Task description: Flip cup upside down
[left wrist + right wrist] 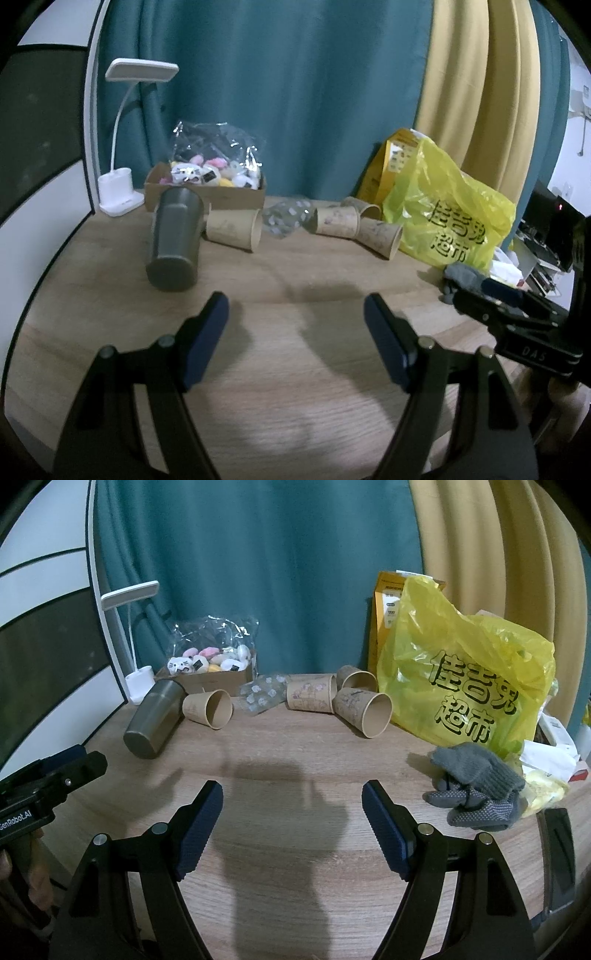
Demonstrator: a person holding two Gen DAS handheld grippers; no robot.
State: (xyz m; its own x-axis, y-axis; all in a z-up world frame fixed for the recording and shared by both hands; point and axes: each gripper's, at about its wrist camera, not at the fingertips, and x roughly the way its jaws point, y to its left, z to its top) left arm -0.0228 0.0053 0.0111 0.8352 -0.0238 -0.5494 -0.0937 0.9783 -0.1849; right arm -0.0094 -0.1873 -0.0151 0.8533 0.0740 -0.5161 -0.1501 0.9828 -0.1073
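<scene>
While both claws gape empty, steel cup [175, 238] lies sideways, far-left of left claw [295, 314]

A wooden table [280, 746] fills the lower frame before a teal curtain [266, 572] and a yellow curtain [517, 554] at upper right. At left stands a white desk lamp [120, 192], with a cardboard box [207, 192] of small plush toys beside it. A crumpled clear wrapper [260, 696] lies at centre. At right sits a yellow plastic bag [465, 675], grey gloves [476, 786] below it.
</scene>
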